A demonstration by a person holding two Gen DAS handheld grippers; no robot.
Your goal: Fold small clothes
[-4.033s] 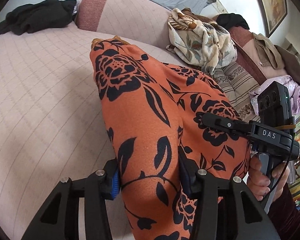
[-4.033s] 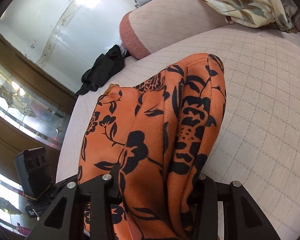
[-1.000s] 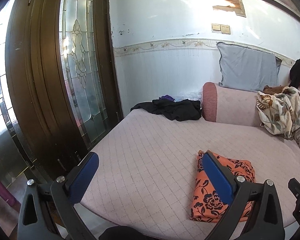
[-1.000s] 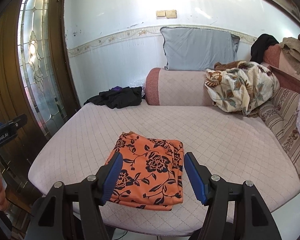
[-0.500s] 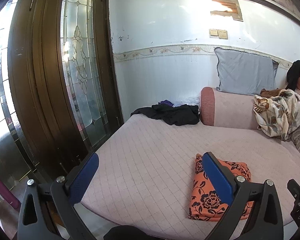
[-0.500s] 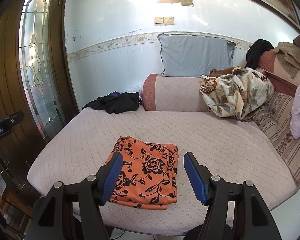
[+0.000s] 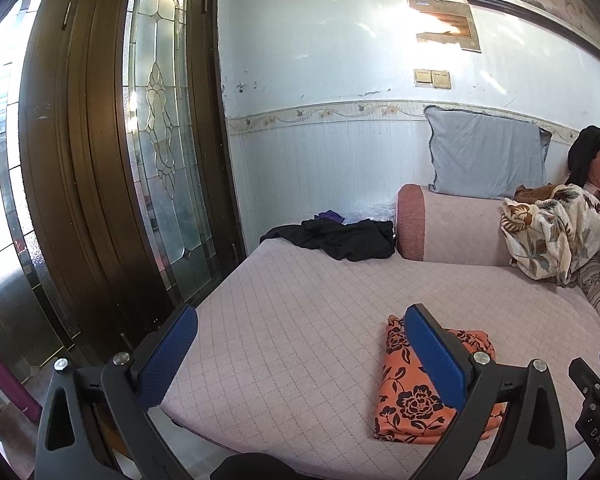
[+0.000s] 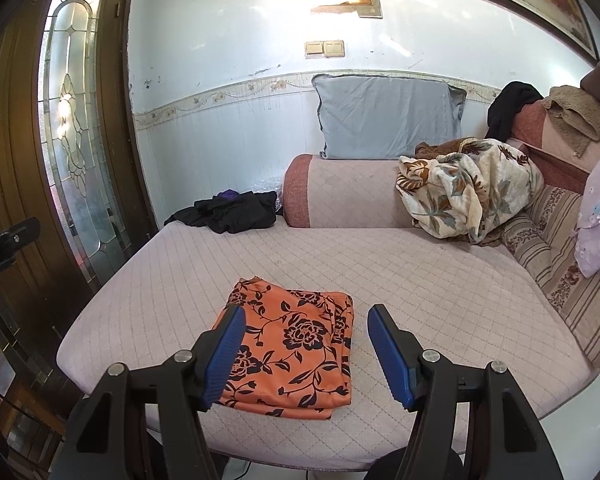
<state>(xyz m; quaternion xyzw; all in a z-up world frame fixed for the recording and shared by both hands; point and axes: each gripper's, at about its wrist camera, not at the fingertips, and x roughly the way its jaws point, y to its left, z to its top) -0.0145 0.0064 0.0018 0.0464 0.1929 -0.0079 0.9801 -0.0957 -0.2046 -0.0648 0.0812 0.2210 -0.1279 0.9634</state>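
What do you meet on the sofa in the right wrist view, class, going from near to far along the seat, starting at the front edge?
Orange floral garment, folded flat near the front edge → bare quilted seat → black clothes heaped at the back left corner → grey cushion propped against the wall.

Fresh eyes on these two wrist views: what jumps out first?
The folded orange floral cloth lies flat near the front edge of the pink quilted sofa seat, the brightest thing in either view. Both grippers hang open and empty above it, the right gripper framing it. Behind, a black garment is heaped at the seat's far left corner and a flowered blanket is bunched at the right.
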